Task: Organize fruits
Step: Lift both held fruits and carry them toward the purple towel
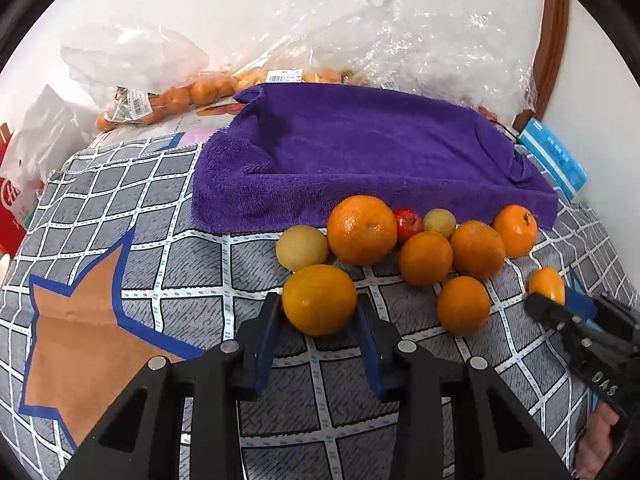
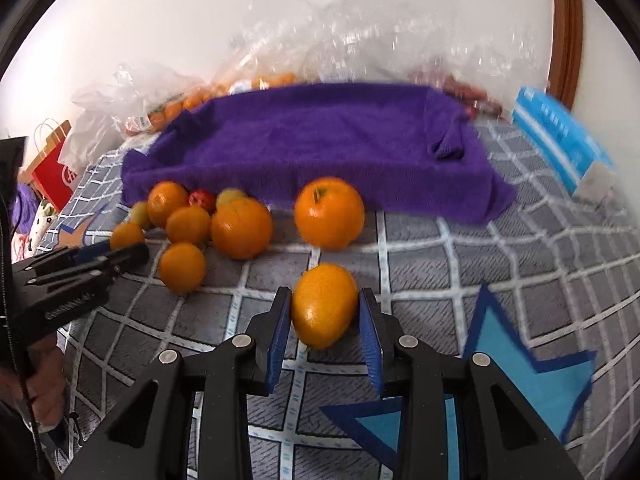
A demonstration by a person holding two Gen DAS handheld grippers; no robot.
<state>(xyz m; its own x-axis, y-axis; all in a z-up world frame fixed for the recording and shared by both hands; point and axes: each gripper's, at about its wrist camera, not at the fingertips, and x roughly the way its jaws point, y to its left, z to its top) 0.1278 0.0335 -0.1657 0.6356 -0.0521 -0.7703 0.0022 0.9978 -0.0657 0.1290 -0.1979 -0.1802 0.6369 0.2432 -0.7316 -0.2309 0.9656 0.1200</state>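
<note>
We see the checked cloth point(image 1: 168, 264) covering the whole surface, with the purple towel point(image 1: 360, 152) draped across its far part at twelve o'clock; behind the towel lie clear plastic bags point(image 1: 420, 40) of small fruit. Along the towel's near edge sits the loose pile of oranges point(image 1: 426, 258), with a pale yellow fruit point(image 1: 302, 248) at its nine o'clock end and a small red fruit point(image 1: 408, 224) tucked in the middle. The left claw point(image 1: 319, 308) is nearly closed, its blue pads pressing either side of one orange point(image 1: 319, 300) at the pile's seven o'clock. The right claw point(image 2: 325, 308) likewise grips a smaller orange point(image 2: 324, 304), apart from the pile at its four o'clock; that view is blurred, so whether this fruit rests on the cloth we cannot tell.
</note>
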